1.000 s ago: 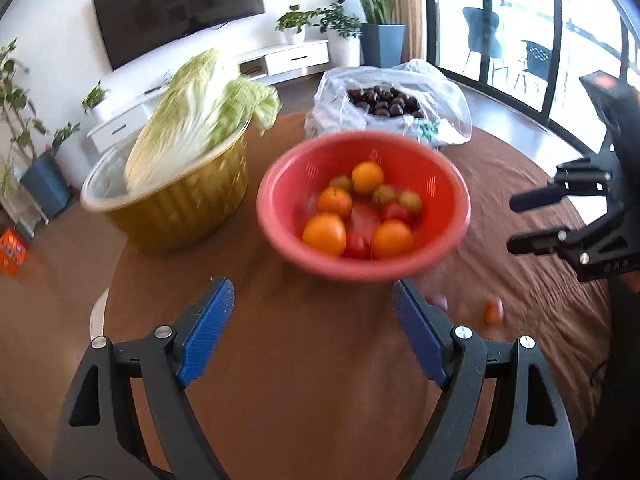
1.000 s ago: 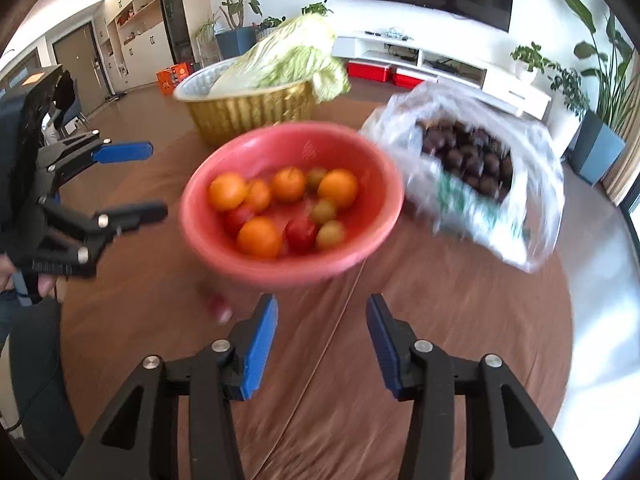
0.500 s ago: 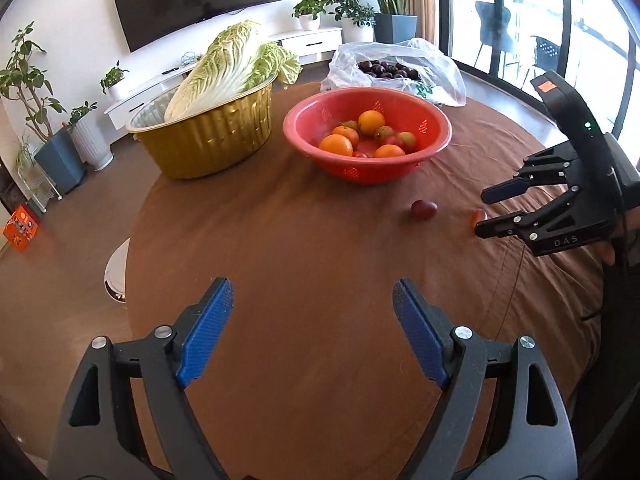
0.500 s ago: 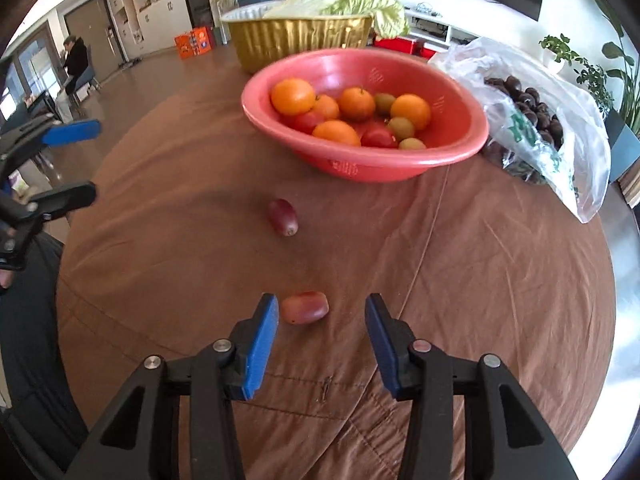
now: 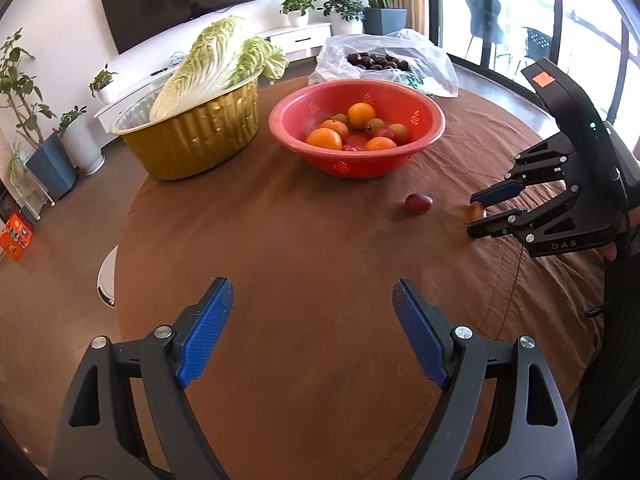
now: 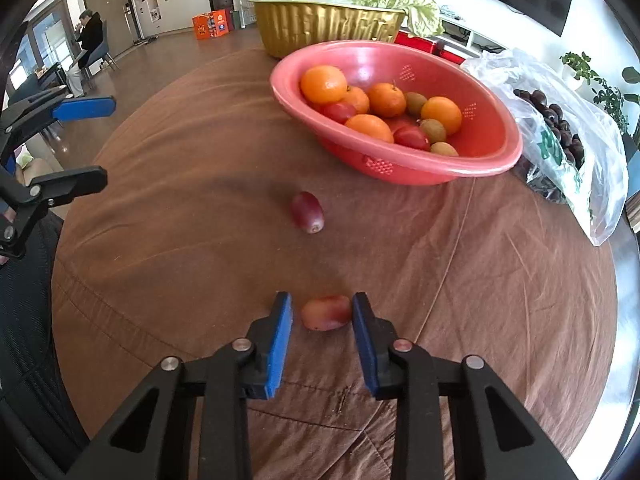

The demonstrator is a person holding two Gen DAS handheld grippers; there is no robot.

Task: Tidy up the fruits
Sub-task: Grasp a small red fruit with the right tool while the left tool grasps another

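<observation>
Right gripper [image 6: 322, 314] fingers closing around small red fruit [image 6: 326, 313] low centre on tabletop [image 6: 180, 200], left pad apart. Left gripper [image 5: 308, 336] released, empty. Left view alone shows right gripper's body.

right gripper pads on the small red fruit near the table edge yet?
Partly. In the right wrist view the right gripper is closing around the red fruit: one pad meets it, a sliver of brown cloth shows before the other.
</observation>
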